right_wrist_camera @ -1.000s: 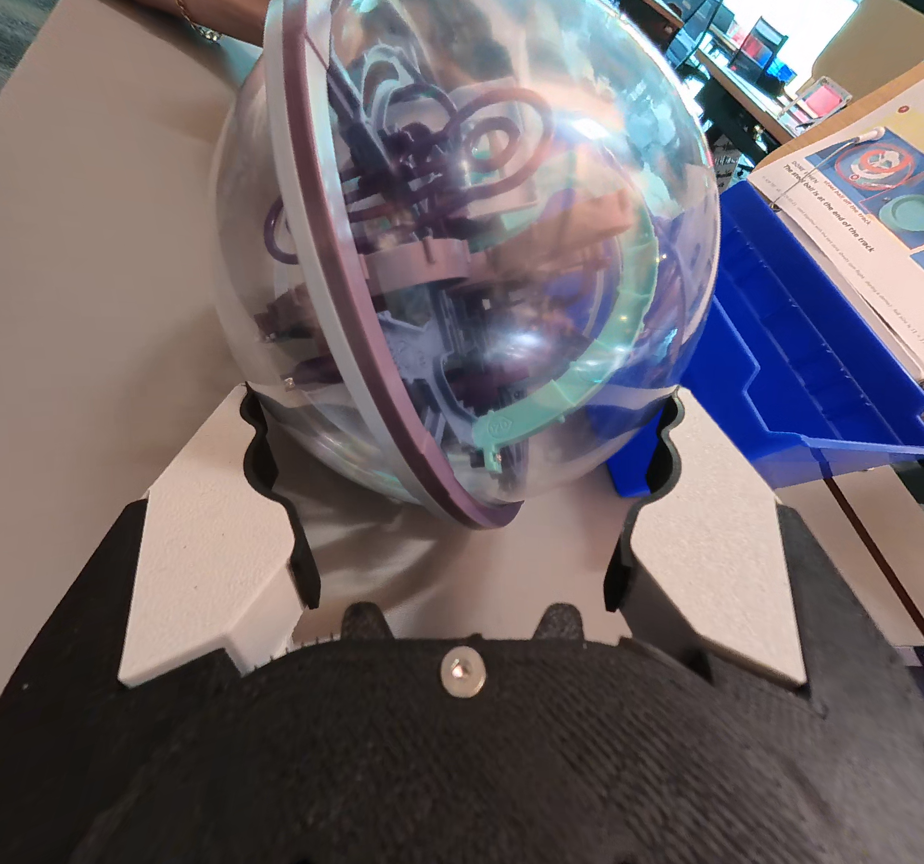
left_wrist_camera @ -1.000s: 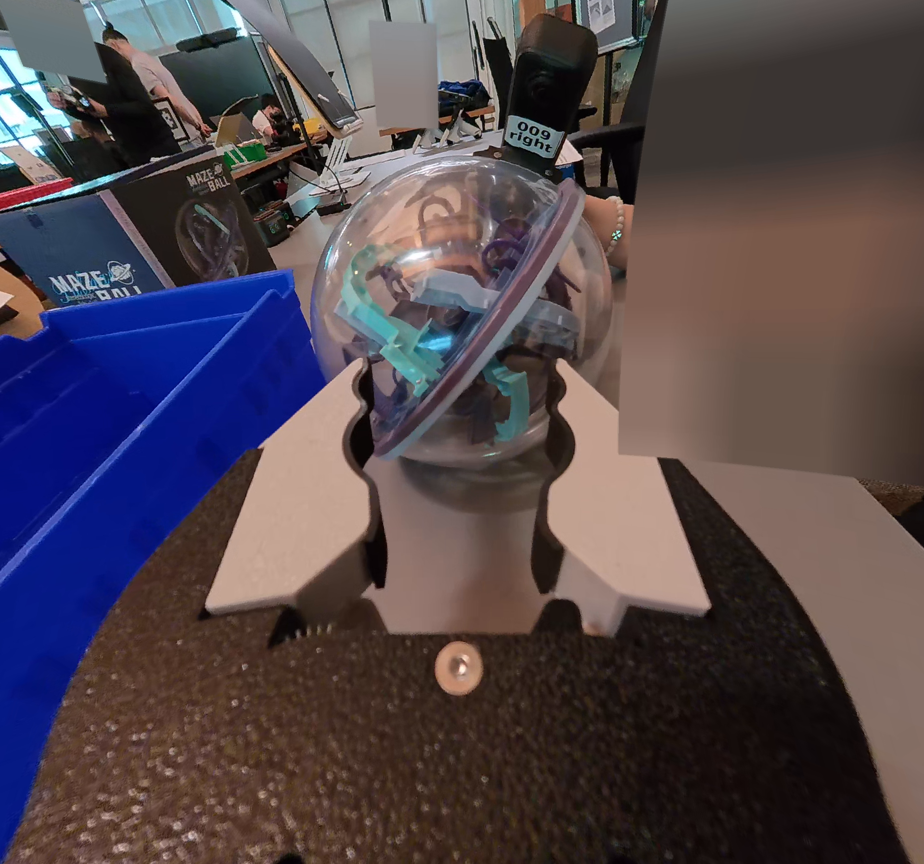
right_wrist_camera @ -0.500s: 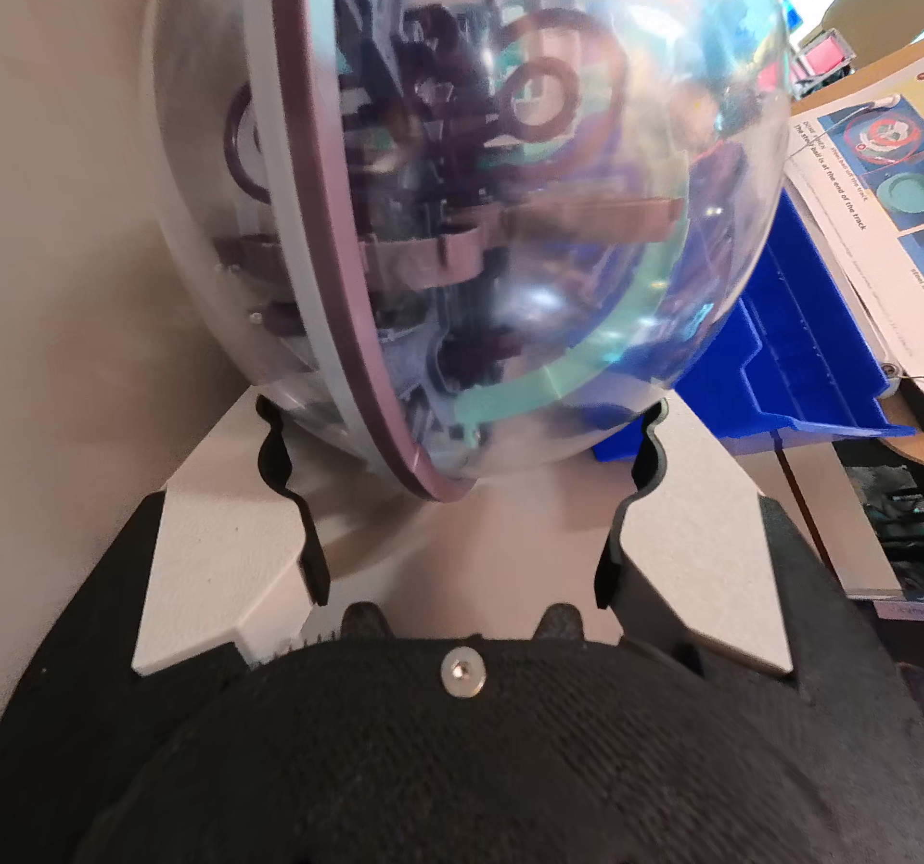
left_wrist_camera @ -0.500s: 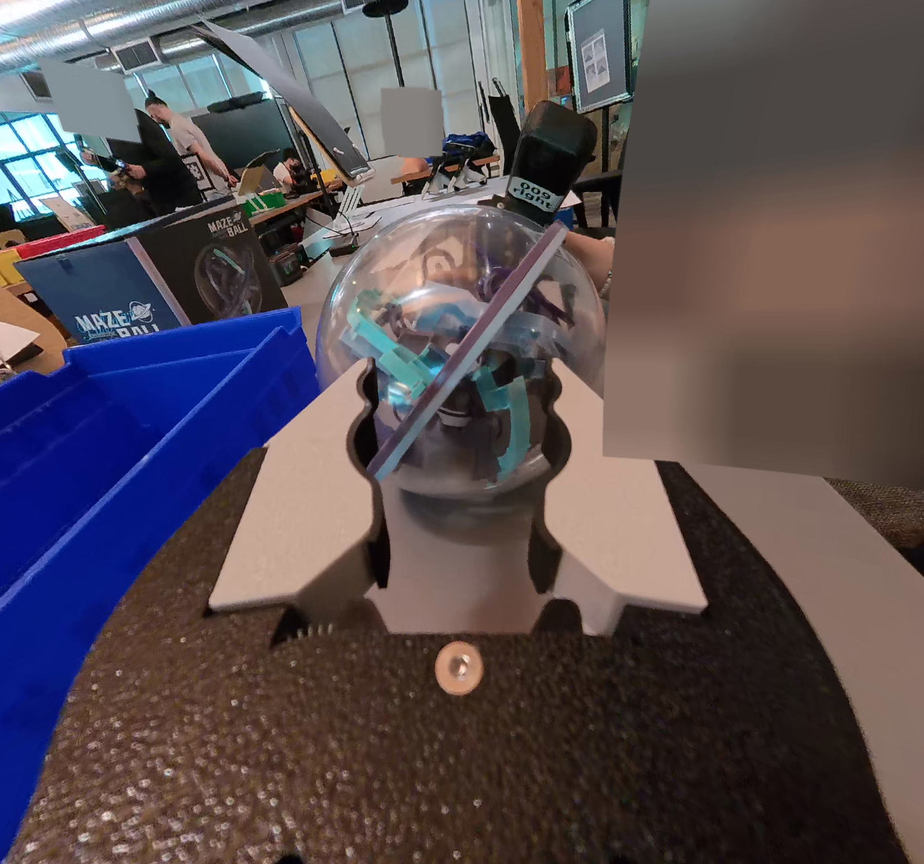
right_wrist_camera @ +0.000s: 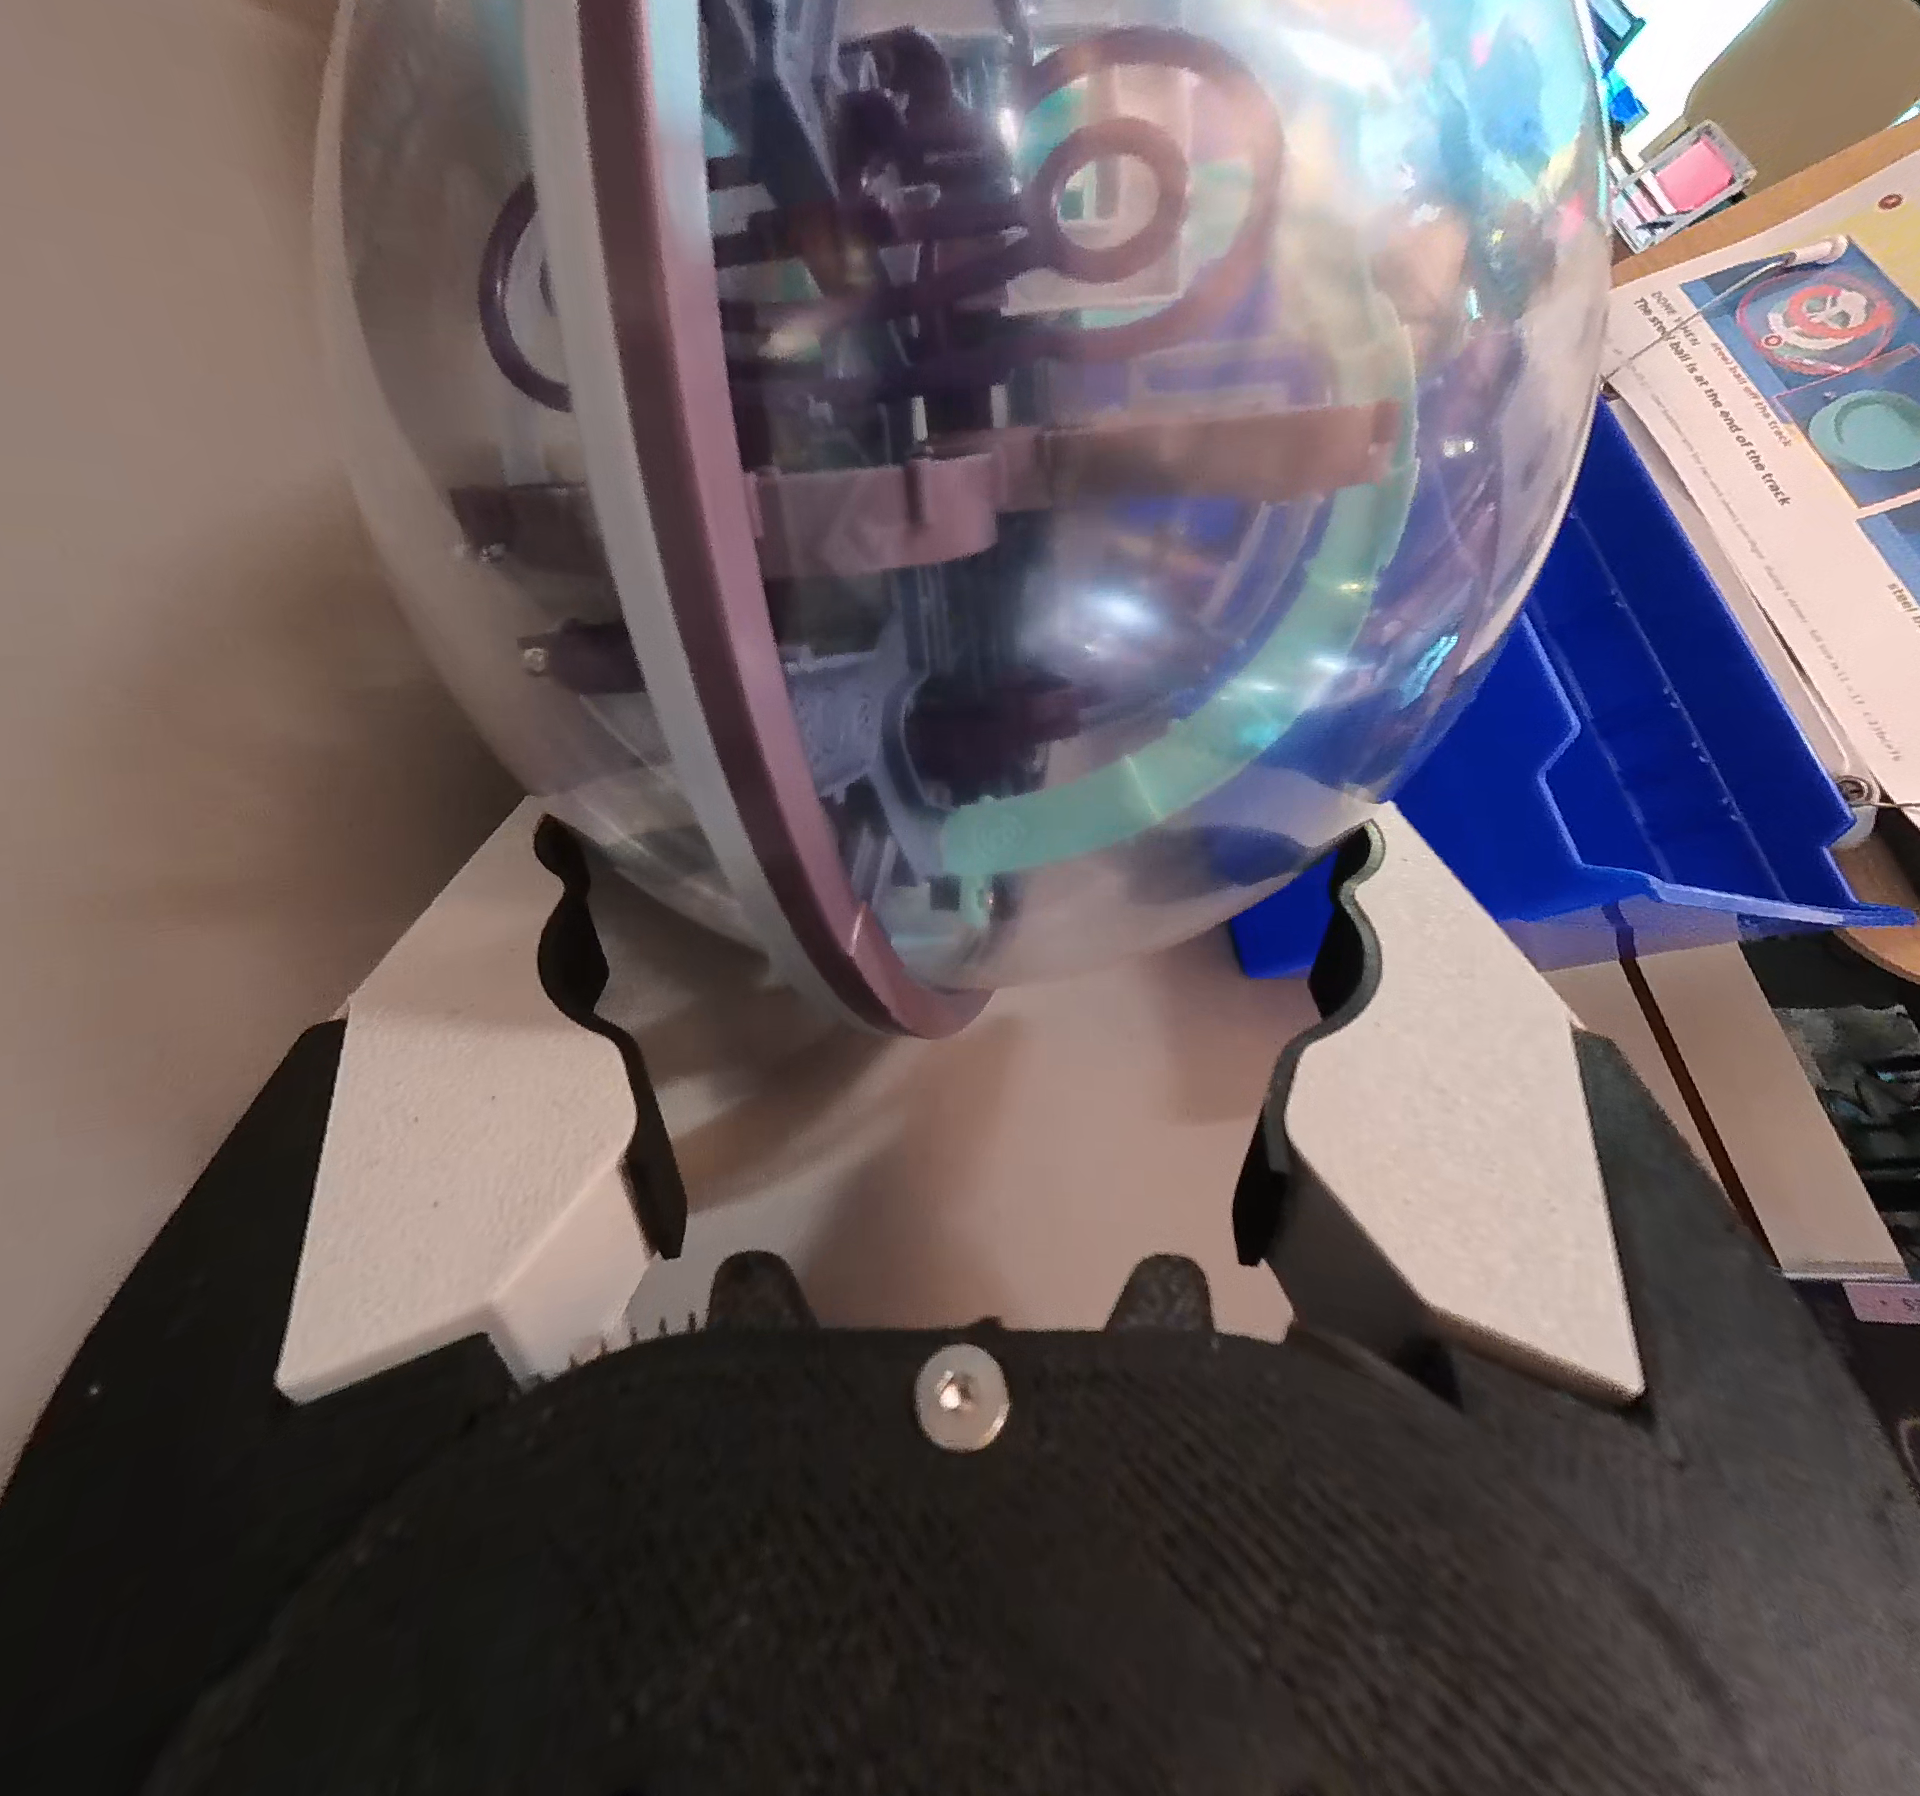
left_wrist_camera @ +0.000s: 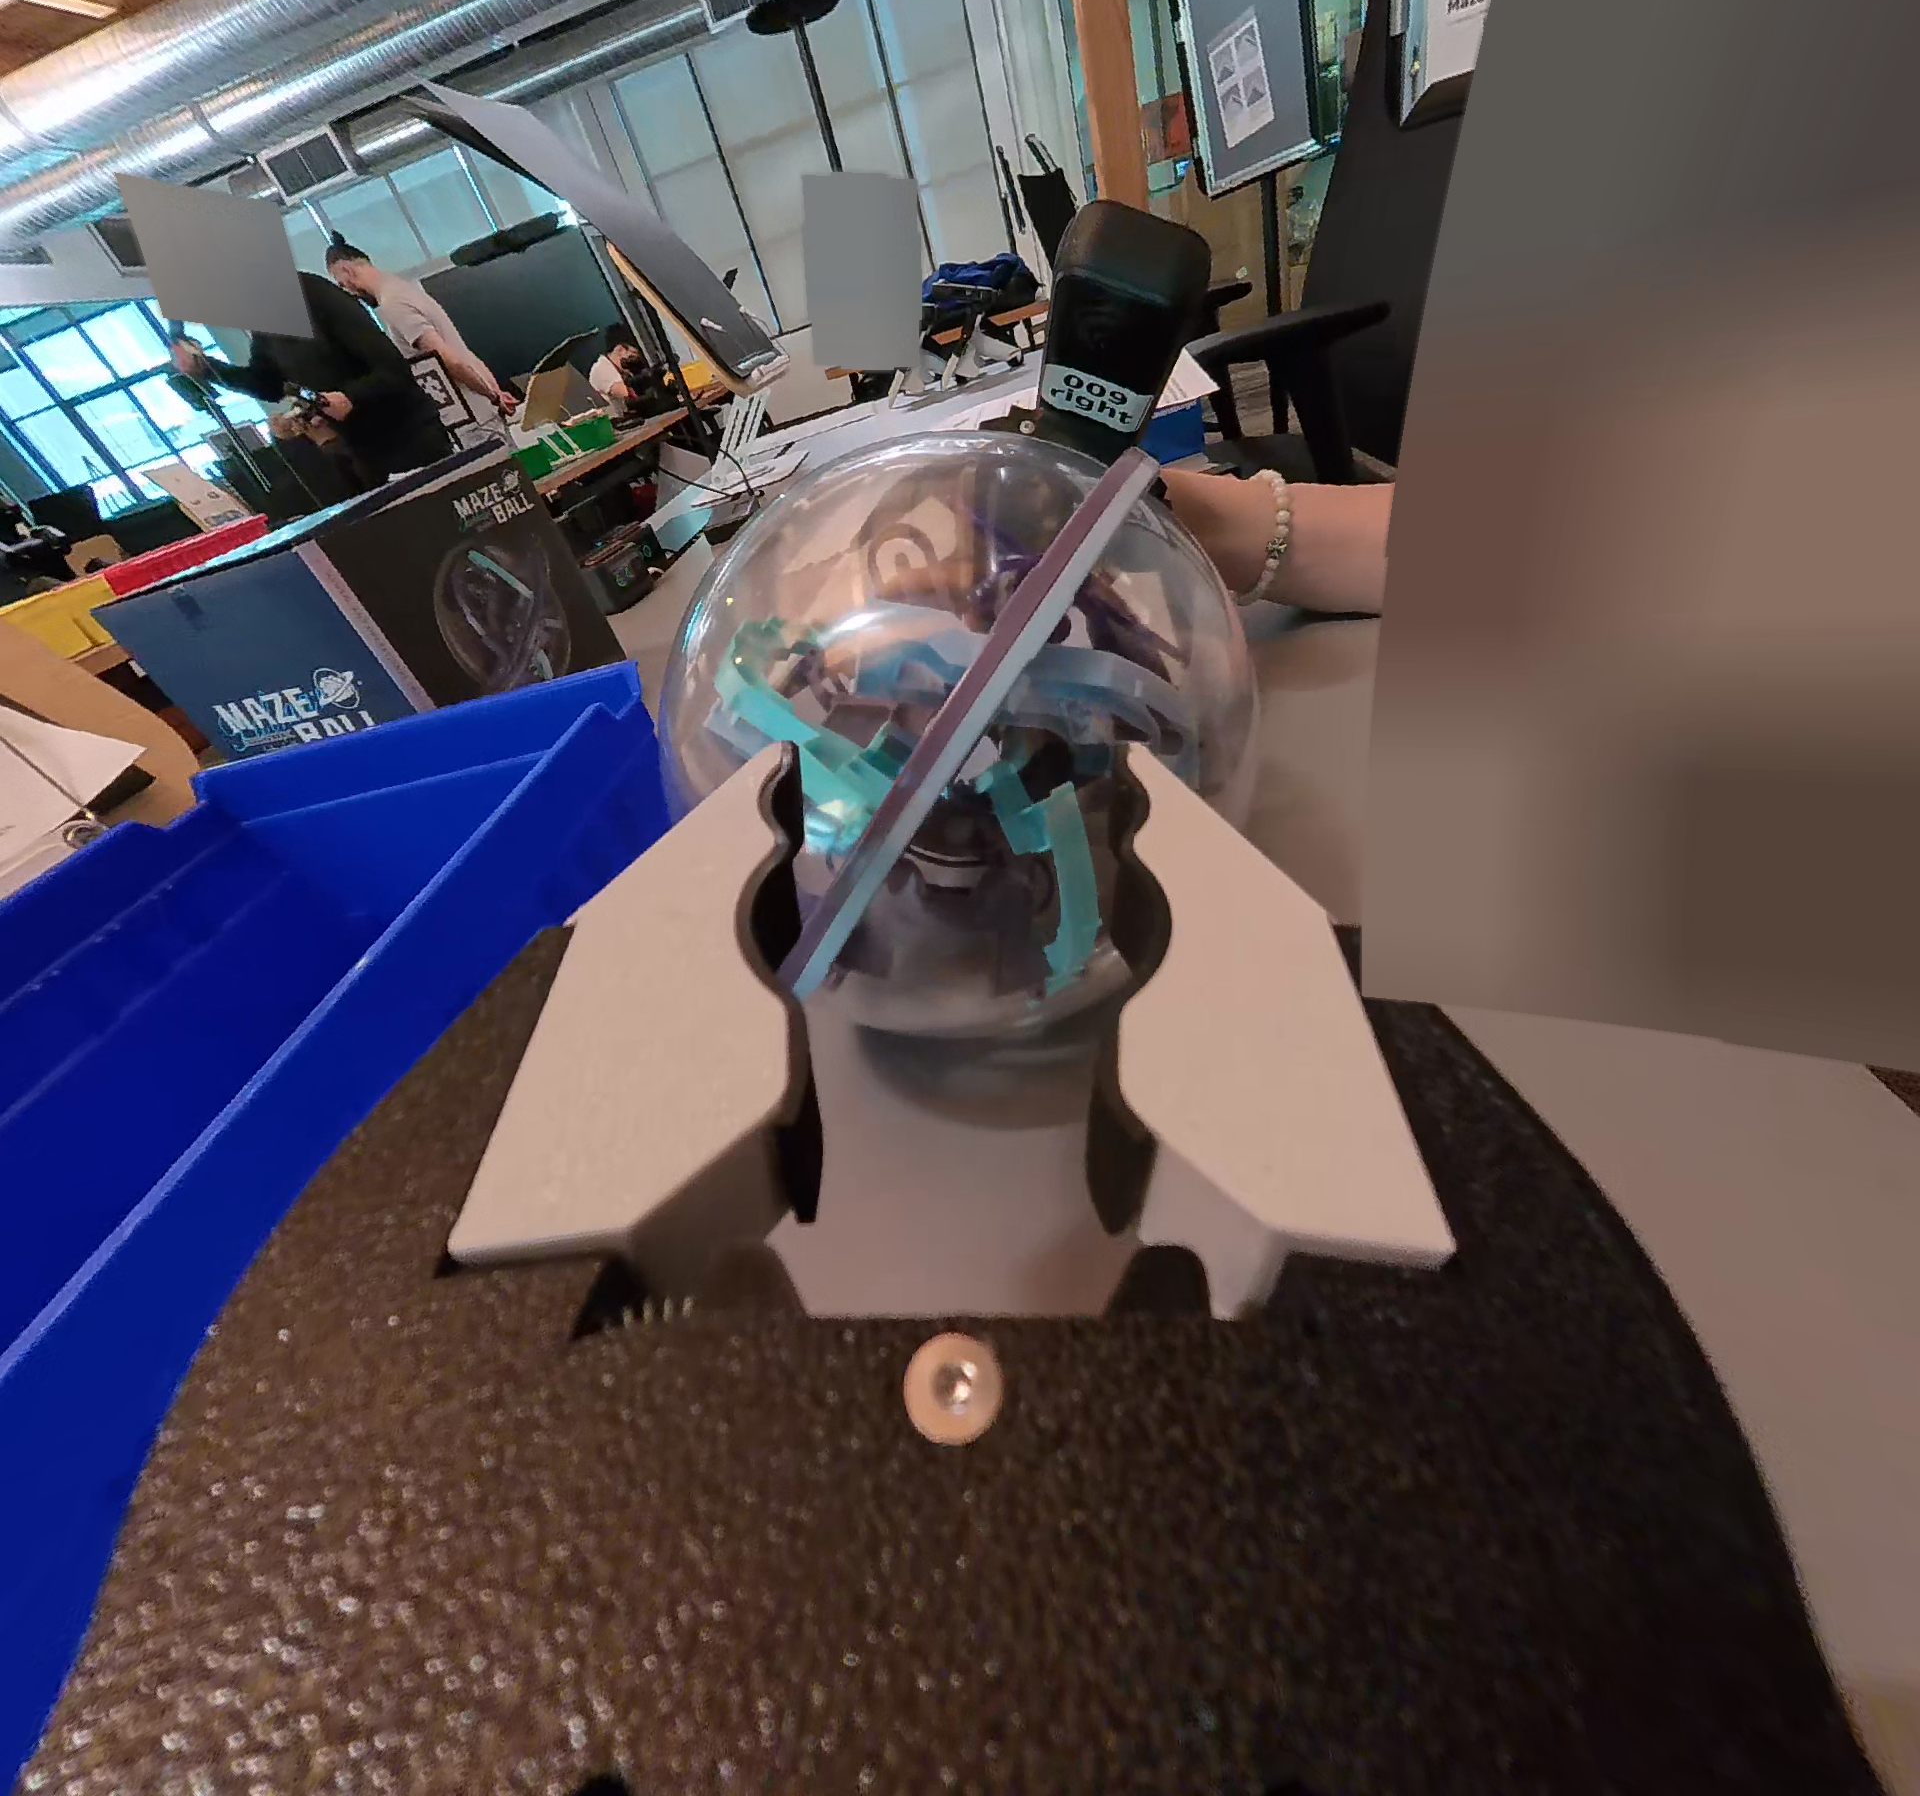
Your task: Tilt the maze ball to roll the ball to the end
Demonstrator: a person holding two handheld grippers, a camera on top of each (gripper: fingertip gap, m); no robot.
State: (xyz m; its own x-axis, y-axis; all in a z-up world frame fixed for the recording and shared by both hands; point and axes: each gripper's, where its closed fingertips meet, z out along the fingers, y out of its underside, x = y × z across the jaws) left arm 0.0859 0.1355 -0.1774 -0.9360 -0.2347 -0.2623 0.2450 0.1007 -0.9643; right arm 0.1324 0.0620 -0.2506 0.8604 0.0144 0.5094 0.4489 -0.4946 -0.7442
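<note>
Both claws, left claw [left_wrist_camera: 956, 873] and right claw [right_wrist_camera: 956, 915], spread wide, cradling the tilted maze ball [left_wrist_camera: 961, 718]; inner ball not spotted, progress unclear, tilting remains.

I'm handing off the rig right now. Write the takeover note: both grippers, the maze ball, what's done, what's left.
Left gripper: open, jaws spread either side of the maze ball; contact unclear.
Right gripper: open, cradling the far side from below.
Maze ball: tilted, purple seam ring diagonal, above the table beside the blue bin.
Done: ball picked up and tilted.
Left: the small ball inside isn't visible, so locate it, then keep tilting to the track's end.
</note>
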